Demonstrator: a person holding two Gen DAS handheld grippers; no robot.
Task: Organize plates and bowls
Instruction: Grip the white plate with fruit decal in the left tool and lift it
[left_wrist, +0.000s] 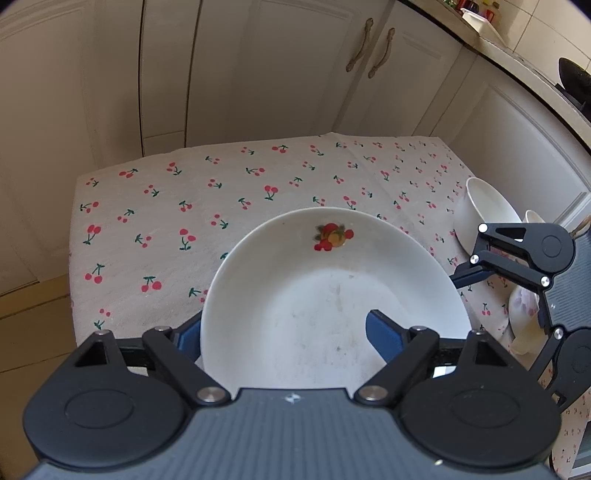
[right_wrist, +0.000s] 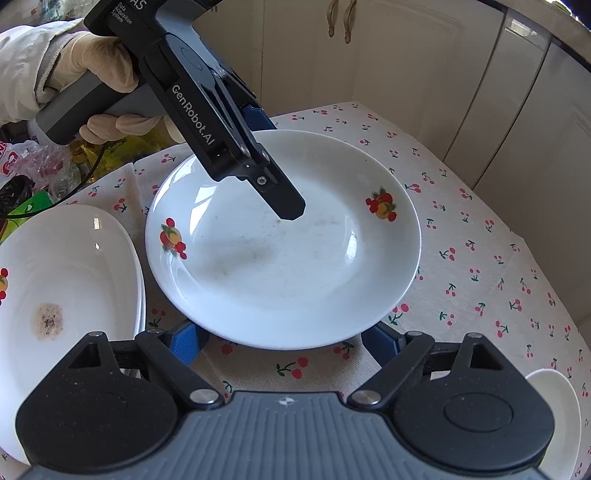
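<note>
A white plate with fruit prints (right_wrist: 284, 258) lies on the cherry-print tablecloth (right_wrist: 480, 258). My left gripper (left_wrist: 284, 330) straddles its near rim, one blue pad (left_wrist: 380, 332) over the plate and the other beside its edge; the jaws stand wide apart, and I cannot tell if they grip. The same gripper (right_wrist: 273, 155) reaches over the plate from the upper left in the right wrist view. My right gripper (right_wrist: 284, 343) is open and empty just in front of the plate. The plate shows in the left wrist view too (left_wrist: 332, 306).
A stack of white plates (right_wrist: 66, 288), the top one stained, sits left of the fruit plate. White bowls (left_wrist: 484, 210) stand at the table's right side. A white dish (right_wrist: 557, 406) lies near the right gripper. Bags and clutter (right_wrist: 33, 173) are at the far left. Cabinets (left_wrist: 258, 74) stand behind.
</note>
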